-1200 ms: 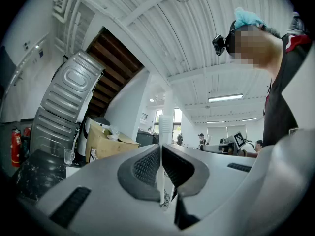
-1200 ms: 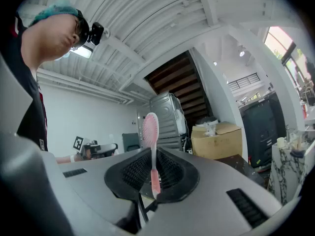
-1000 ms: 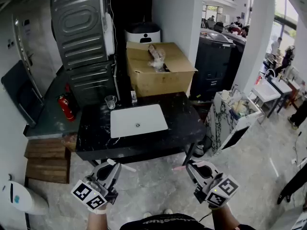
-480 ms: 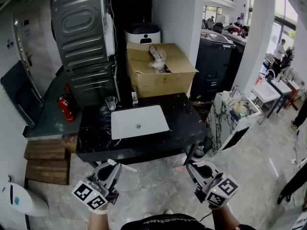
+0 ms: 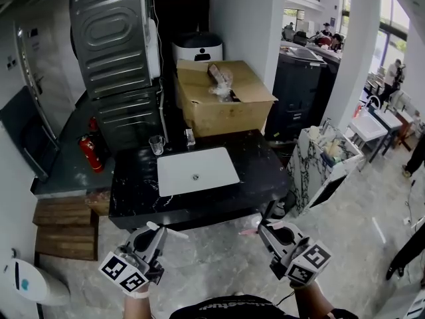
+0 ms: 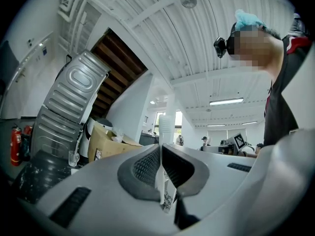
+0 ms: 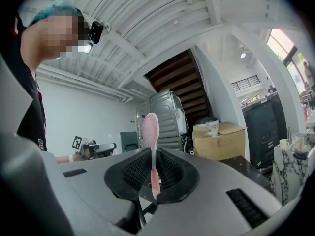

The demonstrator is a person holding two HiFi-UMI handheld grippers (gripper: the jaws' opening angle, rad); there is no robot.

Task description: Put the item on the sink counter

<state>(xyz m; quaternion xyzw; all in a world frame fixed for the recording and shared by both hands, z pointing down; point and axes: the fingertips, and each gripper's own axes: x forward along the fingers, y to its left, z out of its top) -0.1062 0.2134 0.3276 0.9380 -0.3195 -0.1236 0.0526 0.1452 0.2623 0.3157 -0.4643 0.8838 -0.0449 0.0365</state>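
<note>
The left gripper (image 6: 161,150) has its jaws pinched together on a thin white flat strip with dark print at its foot (image 6: 166,128), which pokes out well past the pads. The right gripper (image 7: 151,155) is clamped low on the handle of a pink plastic toothbrush (image 7: 150,127), whose head stands free above the jaws. Both grippers hang just short of the black marble sink counter (image 5: 133,191), not over it.

With so much toothbrush sticking out, I'd expect it could pivot or slip in the jaws if it bumps the counter edge. If let go too far in, either piece could drop into the white rectangular basin (image 5: 219,178), which looks bare. A clear drinking glass (image 5: 157,144), seemingly empty, stands at the counter's back edge and could be knocked over. Behind it, an open brown cardboard box (image 5: 229,108) holds a crumpled plastic bundle (image 5: 220,80).
</note>
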